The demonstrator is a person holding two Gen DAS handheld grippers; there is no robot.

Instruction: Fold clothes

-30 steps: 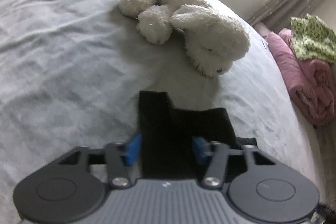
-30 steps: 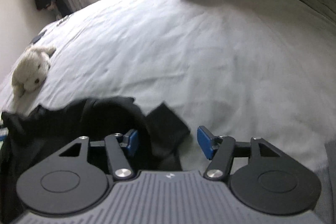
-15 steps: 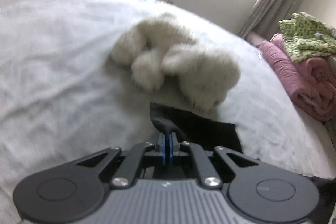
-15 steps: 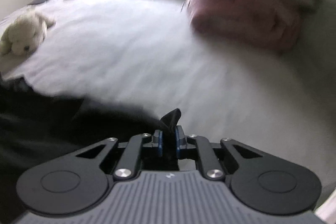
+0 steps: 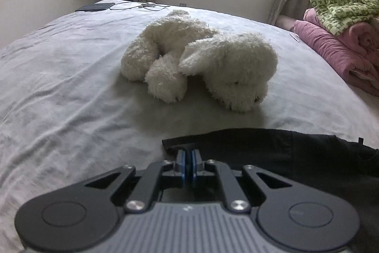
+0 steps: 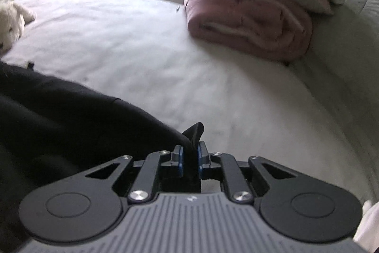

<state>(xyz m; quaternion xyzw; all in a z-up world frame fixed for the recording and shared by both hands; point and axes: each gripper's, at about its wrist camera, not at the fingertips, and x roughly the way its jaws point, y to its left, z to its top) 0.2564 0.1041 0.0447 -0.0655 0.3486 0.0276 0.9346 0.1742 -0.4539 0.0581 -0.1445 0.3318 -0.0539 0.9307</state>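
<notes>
A black garment [image 5: 272,151] lies on the pale grey bed sheet [image 5: 71,87], stretched between my two grippers. My left gripper [image 5: 188,159] is shut on its left corner, the blue pads pressed together on a thin edge of cloth. In the right wrist view the garment [image 6: 71,115] fills the lower left. My right gripper [image 6: 189,157] is shut on a thicker fold of it, and a tip of black cloth sticks up between the pads.
A white plush dog [image 5: 201,58] lies just beyond the garment, also at the left edge [image 6: 9,23]. A rolled pink blanket [image 6: 248,16] with green patterned cloth [image 5: 343,1] on top sits at the bed's right. A dark tablet [image 5: 94,6] and cables lie far back.
Both grippers have gone from open to shut on the black garment. The garment, first bunched, is now drawn out between them. Both cameras have tilted up toward the window.
</notes>
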